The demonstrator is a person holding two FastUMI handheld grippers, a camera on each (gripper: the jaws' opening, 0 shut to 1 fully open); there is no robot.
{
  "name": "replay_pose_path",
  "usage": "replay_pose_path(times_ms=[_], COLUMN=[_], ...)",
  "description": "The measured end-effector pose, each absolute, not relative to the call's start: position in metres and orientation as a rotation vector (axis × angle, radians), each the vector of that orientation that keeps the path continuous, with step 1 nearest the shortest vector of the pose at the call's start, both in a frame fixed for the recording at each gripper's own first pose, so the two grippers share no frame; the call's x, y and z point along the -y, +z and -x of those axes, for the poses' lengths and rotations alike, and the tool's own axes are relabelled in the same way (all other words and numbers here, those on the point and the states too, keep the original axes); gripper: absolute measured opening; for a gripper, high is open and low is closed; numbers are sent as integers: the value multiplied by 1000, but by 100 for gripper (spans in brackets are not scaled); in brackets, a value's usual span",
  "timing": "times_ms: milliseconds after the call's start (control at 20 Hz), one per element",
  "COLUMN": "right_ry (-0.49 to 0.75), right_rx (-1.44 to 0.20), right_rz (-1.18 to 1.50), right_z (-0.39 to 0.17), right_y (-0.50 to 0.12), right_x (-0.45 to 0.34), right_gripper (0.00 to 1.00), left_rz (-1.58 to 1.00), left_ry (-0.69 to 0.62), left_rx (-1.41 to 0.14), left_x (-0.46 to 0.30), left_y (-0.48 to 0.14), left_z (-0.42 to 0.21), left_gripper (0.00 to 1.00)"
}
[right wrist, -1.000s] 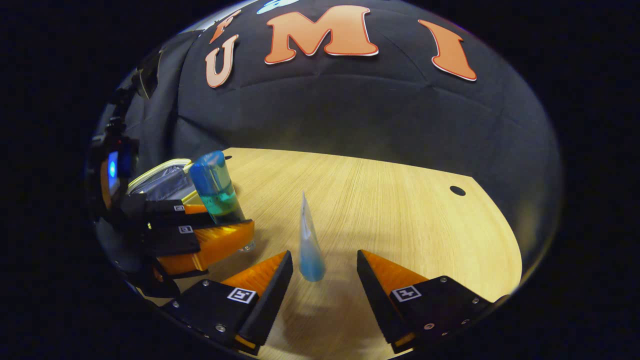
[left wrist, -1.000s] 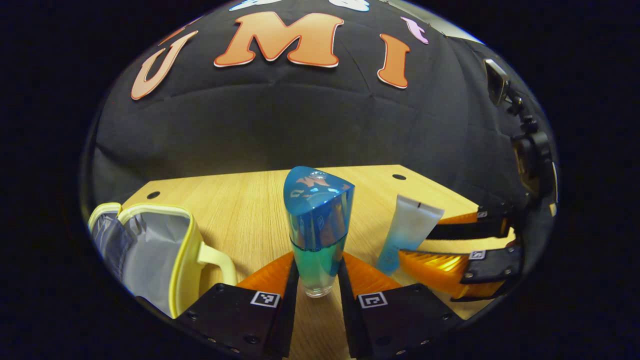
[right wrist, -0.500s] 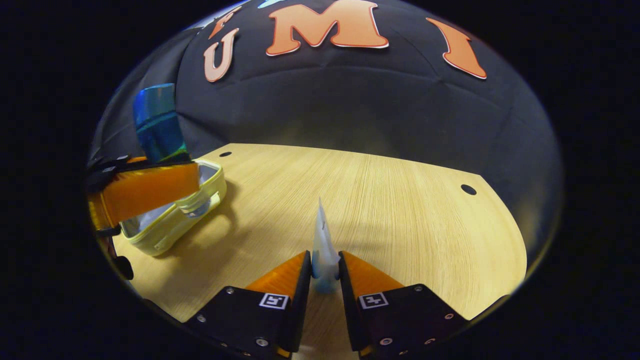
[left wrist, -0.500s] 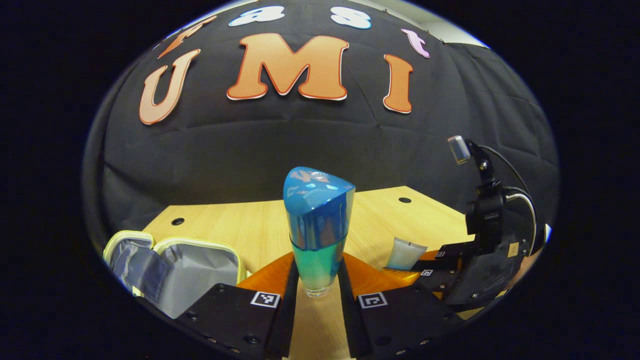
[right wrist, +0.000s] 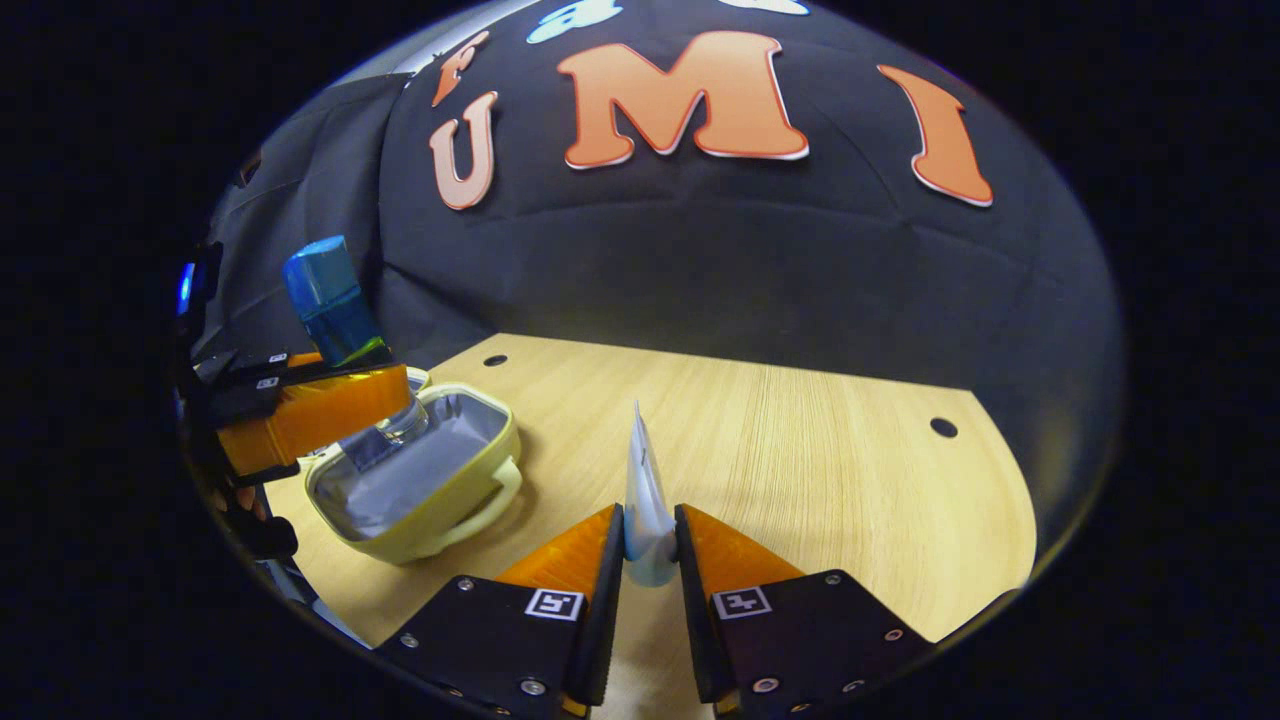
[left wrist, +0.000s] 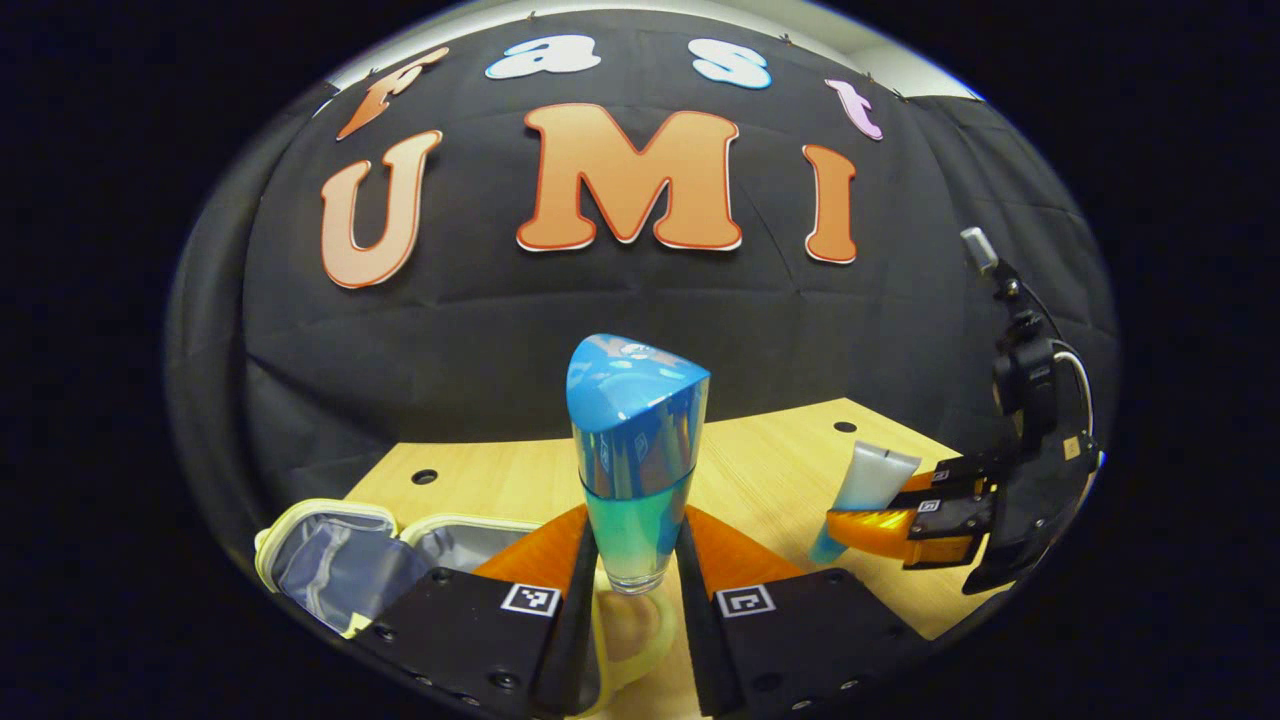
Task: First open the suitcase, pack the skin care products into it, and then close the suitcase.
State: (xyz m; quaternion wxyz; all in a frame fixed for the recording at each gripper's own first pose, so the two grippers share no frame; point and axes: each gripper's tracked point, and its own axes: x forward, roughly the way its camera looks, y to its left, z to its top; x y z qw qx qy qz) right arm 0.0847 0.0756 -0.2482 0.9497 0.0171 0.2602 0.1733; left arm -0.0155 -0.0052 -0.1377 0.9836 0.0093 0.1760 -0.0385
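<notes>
Both grippers have come up since a second ago: then my right gripper (right wrist: 648, 560) sat spread either side of the tube (right wrist: 645, 500) on the table, now it's clamped on it and raised, and my left gripper (left wrist: 630, 570) has carried the blue bottle (left wrist: 635, 450) over toward the suitcase (left wrist: 340, 560)

Left gripper view: fingers (left wrist: 545, 555) pressed on both sides of the bottle's lower clear part, bottle upright, blue cap on top, teal liquid below. Small pale-yellow suitcase lies open under and left of the fingers, grey lining showing, its handle just below the bottle base. Off to the right I see the right gripper (left wrist: 880, 525) holding the tube (left wrist: 865, 485) above the wooden table (left wrist: 770, 470), tube tilted with the crimped end up

Right gripper view: fingers (right wrist: 575, 560) closed on the tube near its cap end, tube seen edge-on, crimped end pointing away from camera, over the table (right wrist: 800, 450). At left the left gripper (right wrist: 330, 405) holds the bottle (right wrist: 335, 305) upright right above the open suitcase (right wrist: 440, 500); bottle base looks to be at or just over the near compartment, can't tell if it touches the lining. Suitcase sits on the left part of the table, well apart from the tube
</notes>
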Motion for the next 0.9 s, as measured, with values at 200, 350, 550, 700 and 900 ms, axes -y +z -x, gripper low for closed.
replay_pose_path(times_ms=[200,350,550,700,900], right_ry=[382,405,426,437,446], right_rx=[-467,-432,-416,-414,-424], right_rz=[-39,-42,-40,-55,-56], right_z=[-83,-79,-73,-67,-63], right_y=[-203,-177,-160,-153,-152], right_x=[-94,-113,-137,-159,-187], right_gripper=[33,33,33,33,33], left_rz=[-29,-27,-33,-39,-18], left_ry=[-41,-21,-14,-14,-33], left_rx=[-332,-318,-305,-313,-368], left_x=[-25,-48,-75,-95,-119], left_y=[-108,-90,-73,-71,-90], left_z=[25,31,40,46,45], left_gripper=[42,42,42,42,42])
